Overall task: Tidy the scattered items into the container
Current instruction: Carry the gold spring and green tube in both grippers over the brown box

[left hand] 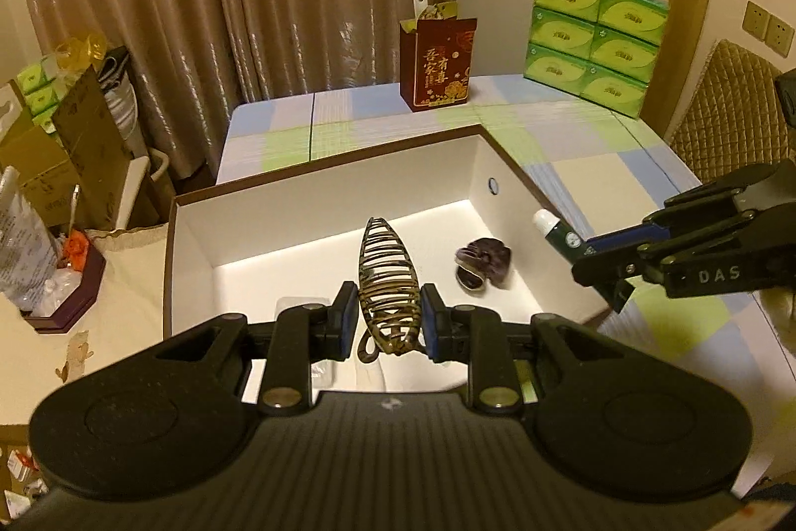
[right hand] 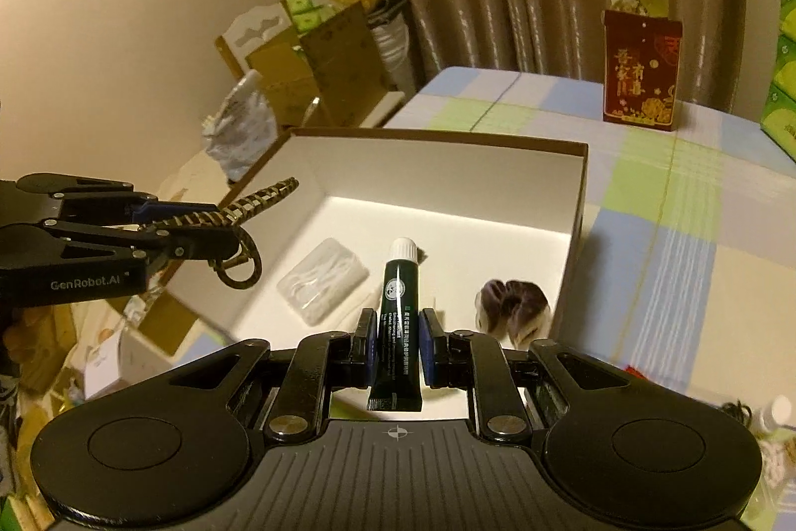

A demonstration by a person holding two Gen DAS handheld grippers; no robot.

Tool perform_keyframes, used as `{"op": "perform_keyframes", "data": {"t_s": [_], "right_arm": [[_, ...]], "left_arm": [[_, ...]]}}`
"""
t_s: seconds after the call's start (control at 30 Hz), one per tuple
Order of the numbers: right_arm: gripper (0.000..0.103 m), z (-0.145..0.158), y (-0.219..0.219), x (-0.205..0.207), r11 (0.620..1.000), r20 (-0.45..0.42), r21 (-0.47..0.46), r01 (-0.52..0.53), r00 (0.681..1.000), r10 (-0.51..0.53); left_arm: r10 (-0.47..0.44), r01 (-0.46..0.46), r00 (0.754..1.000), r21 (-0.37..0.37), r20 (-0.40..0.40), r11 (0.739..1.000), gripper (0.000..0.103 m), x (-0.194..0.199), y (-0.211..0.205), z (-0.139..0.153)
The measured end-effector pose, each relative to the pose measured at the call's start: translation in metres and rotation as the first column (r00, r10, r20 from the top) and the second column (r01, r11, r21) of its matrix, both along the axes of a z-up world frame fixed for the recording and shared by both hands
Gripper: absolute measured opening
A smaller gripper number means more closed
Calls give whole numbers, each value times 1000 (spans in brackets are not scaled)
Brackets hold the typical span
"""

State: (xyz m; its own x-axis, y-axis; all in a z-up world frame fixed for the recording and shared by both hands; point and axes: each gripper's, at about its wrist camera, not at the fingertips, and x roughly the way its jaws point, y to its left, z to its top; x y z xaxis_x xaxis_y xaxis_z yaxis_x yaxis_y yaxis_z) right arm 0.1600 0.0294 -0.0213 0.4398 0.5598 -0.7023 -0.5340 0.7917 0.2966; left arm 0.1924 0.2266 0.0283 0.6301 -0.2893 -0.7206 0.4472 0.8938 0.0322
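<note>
A white box with a brown rim [left hand: 323, 170] [right hand: 447, 135] stands on the table. My left gripper [left hand: 389, 327] is shut on a striped brown hair claw clip [left hand: 385, 282] and holds it above the box; the clip also shows in the right wrist view [right hand: 234, 210]. My right gripper [right hand: 395, 344] is shut on a dark green tube with a white cap [right hand: 397, 317], held over the box's near side; the tube also shows in the left wrist view [left hand: 557, 230]. A dark purple clip [left hand: 482, 265] [right hand: 512, 304] and a clear packet [right hand: 323, 279] lie inside the box.
A red gift box [left hand: 438, 65] [right hand: 639, 70] and stacked green tissue packs [left hand: 594, 38] stand at the table's far side. Cardboard boxes and bags [left hand: 59, 133] crowd the left. A padded chair back [left hand: 731, 108] is at the right.
</note>
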Motion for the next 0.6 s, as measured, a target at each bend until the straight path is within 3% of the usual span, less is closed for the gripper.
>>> {"op": "perform_keyframes", "data": {"t_s": [0.33,0.6], "right_arm": [[14,-28,40,56,995,-43,-79,52,998,-55],[14,-55,63,99,986,-95,-144,81,991,-95]], "left_arm": [[-29,31,997,14,-71,999,21,68,-1,-34],[2,-1,989,6,-150,1000,21,123,-2,-65]]}}
